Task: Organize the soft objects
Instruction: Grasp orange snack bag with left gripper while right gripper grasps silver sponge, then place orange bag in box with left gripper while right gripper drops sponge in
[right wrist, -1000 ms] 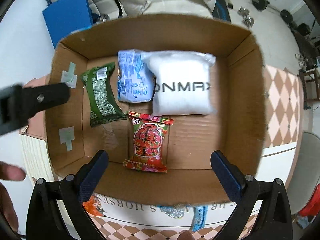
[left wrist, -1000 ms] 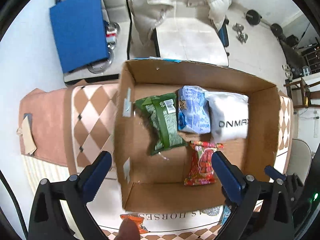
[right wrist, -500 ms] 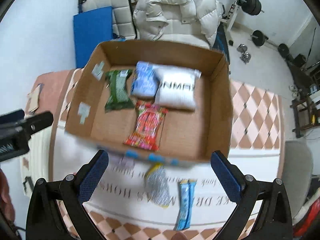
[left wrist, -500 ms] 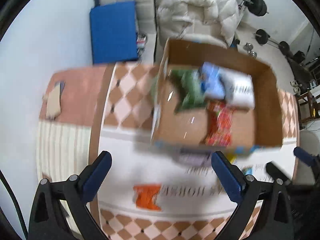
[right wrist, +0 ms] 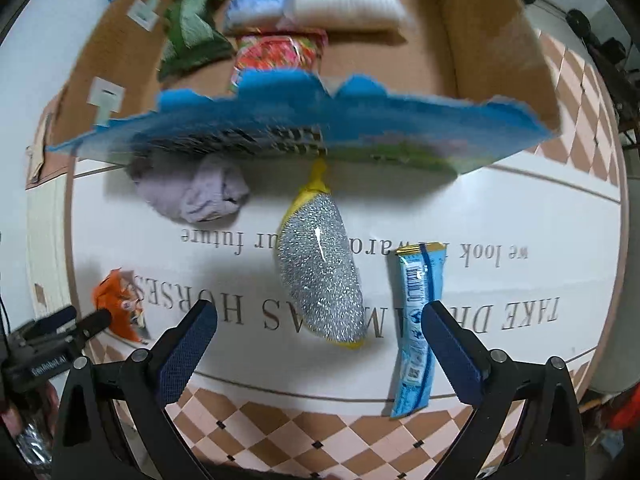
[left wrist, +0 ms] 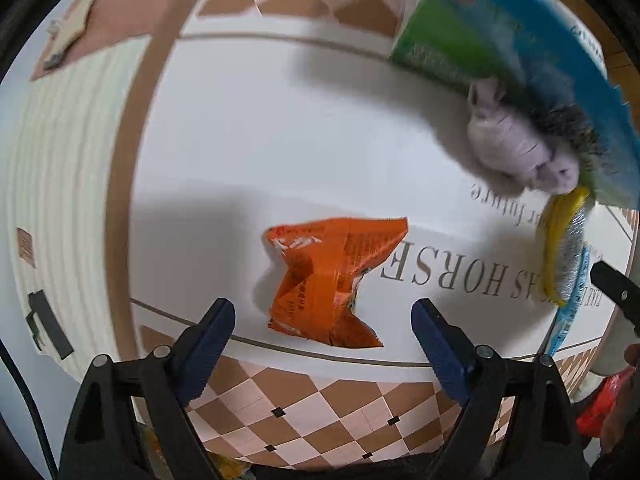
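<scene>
My left gripper [left wrist: 322,334] is open, low over the white mat, with a crumpled orange snack packet [left wrist: 326,280] lying just beyond and between its fingers. My right gripper [right wrist: 320,340] is open, with a silver scouring pad in yellow wrap [right wrist: 320,268] between and ahead of its fingers. A long blue sachet [right wrist: 418,324] lies by its right finger. A lilac cloth [right wrist: 196,196] lies further left. The cardboard box [right wrist: 492,52] behind holds a green packet [right wrist: 190,36], a blue packet [right wrist: 256,4], a white pack [right wrist: 344,0] and a red packet [right wrist: 276,52].
The box's blue-printed front flap [right wrist: 304,136] hangs out over the mat and hides part of the cloth. The mat [left wrist: 280,128] lies on a checkered tablecloth [left wrist: 320,416] near the table's front edge. The left gripper [right wrist: 52,344] shows at the right wrist view's left edge.
Both grippers have pulled back out of the box and dropped low over the mat at the table's near side. The left one now faces the orange packet, the right one the scouring pad.
</scene>
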Demonstrator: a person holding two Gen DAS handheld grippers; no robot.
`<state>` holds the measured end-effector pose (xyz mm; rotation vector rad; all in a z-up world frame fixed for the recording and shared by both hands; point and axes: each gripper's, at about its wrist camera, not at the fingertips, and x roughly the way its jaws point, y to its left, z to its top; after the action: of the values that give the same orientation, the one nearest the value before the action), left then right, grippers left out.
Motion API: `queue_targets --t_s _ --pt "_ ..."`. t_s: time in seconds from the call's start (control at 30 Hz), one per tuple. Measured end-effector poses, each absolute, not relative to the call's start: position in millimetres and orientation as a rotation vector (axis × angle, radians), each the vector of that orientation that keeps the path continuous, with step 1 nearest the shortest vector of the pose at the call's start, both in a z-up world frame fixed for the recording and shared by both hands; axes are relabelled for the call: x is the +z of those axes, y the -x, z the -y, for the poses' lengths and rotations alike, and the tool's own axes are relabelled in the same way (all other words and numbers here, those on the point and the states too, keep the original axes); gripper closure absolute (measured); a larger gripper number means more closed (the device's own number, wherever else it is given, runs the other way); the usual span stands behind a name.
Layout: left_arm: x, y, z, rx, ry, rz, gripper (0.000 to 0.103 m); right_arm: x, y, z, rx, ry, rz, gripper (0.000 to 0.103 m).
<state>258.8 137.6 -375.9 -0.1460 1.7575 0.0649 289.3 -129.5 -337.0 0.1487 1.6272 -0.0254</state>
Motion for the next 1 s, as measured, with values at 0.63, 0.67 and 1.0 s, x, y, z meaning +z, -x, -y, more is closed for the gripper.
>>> queue_targets --t_s 0.63,0.67,1.0 --pt "-389.7 -258.8 -117.7 0.031 0.127 -1.739 0.067 -406.6 -303.2 126.9 -0.066 -0.207 -1.753 0.044" --pt "-385.4 -258.6 -115.6 0.026 0.128 -1.732 0.067 -404.2 -300.9 126.7 -0.070 -0.194 -1.744 0.046" --pt "-272.6 -265.8 -79.2 -0.137 0.141 -1.544 0.068 -314.4 -255.8 123.2 0.072 -0.266 -1.615 0.049"
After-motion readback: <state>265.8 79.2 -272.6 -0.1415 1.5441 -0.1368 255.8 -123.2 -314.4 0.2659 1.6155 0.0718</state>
